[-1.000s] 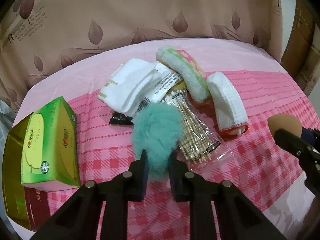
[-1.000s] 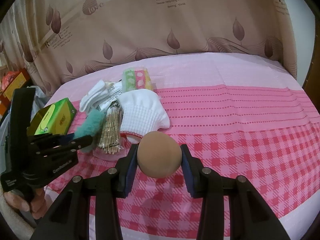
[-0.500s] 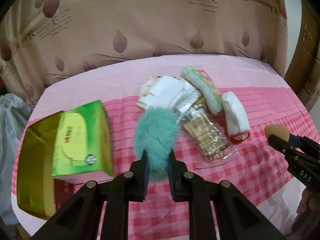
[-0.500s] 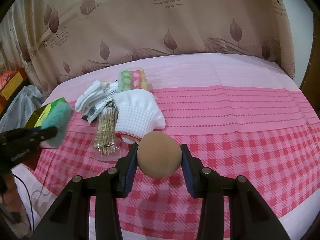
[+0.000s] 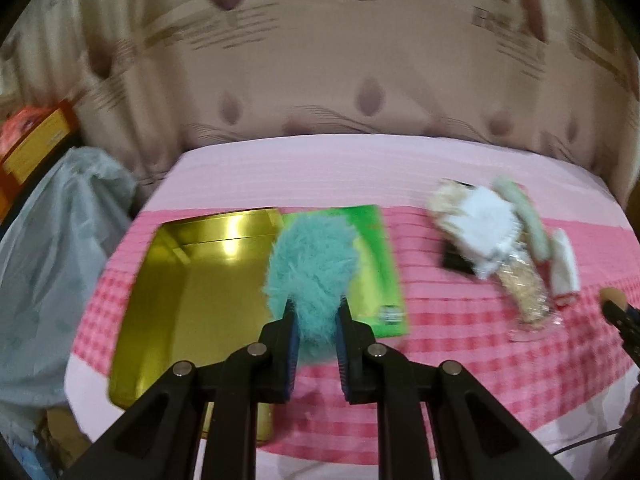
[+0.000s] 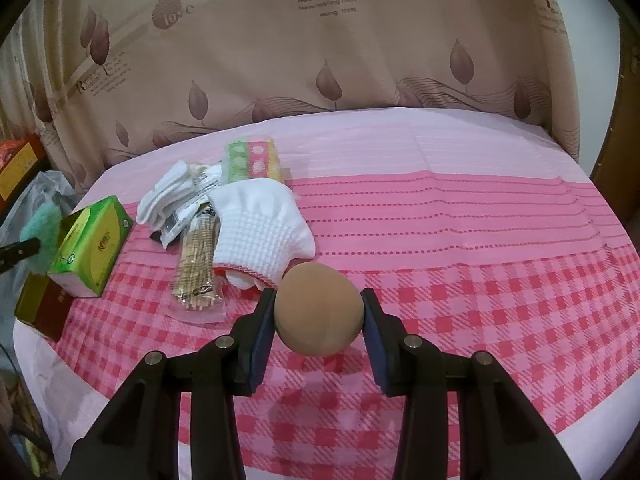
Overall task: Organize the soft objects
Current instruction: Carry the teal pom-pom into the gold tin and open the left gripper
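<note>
Your left gripper [image 5: 316,322], clamped on the teal fluffy puff [image 5: 314,270], has the open gold tin [image 5: 192,292] just to its left, well nearer than your right gripper [image 6: 319,314], clamped on the tan sponge [image 6: 318,308].

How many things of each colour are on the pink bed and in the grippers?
White: 2, the sock bundle and the knitted glove
Green: 1, the tissue box
Gold: 1, the tin
Teal: 1, the fluffy puff
Tan: 1, the sponge ball
Striped: 1, the rolled towel
Clear: 1, the bag of sticks
Total: 8
</note>
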A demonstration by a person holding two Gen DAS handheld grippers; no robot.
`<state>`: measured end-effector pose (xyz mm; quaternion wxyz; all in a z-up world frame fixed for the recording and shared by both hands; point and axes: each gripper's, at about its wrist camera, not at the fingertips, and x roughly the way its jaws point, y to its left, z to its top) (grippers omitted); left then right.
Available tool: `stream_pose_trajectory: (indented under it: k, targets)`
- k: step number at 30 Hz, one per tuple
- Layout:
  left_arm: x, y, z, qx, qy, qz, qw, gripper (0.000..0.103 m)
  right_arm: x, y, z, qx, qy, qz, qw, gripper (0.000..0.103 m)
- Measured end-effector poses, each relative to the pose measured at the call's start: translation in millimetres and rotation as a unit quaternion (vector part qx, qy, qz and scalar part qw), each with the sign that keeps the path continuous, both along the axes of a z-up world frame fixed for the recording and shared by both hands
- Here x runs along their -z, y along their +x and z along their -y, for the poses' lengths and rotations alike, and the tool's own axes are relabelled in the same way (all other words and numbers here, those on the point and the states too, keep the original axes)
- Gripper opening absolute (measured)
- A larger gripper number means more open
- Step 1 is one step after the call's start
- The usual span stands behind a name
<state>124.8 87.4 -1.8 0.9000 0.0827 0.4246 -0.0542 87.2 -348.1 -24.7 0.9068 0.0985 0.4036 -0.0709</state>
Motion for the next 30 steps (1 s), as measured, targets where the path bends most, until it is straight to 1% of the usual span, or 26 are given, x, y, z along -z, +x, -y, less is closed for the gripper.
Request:
stream_pose_trajectory:
  k: [6,15,18,21,24,27,30]
  targets:
    - [7,10,-56,-0.057,0.02,-0.008,0.9982,0.016,0,0,1,0.005,-0.006,-0.001,1.0,0.038]
    - [35,20,-110,-0.1,0.022,-0.039,0.994,0.018,3,3,-2,0.006,-0.019,-0.006,1.0,0.038]
    - [44,21,-118,-0.109,0.025,-0.043,0.9928,0.019,4,3,-3,0.005,-0.023,-0.007,1.0,0.038]
    - [54,24,-129,-0.119,0.009,-0.055,0.9913,0.019,4,4,-3,0.005,-0.028,-0.007,1.0,0.038]
    - [53,24,-134,-0.122,-0.002,-0.054,0.9911,0.019,5,4,-4,0.006,-0.033,-0.008,0.999,0.038]
    - [54,24,-135,-0.118,-0.003,-0.05,0.9917,0.021,7,6,-3,0.007,-0.031,-0.011,0.999,0.038]
    - [57,25,-135,-0.114,-0.004,-0.06,0.9917,0.023,10,6,-5,0.005,-0.034,-0.015,0.999,0.038]
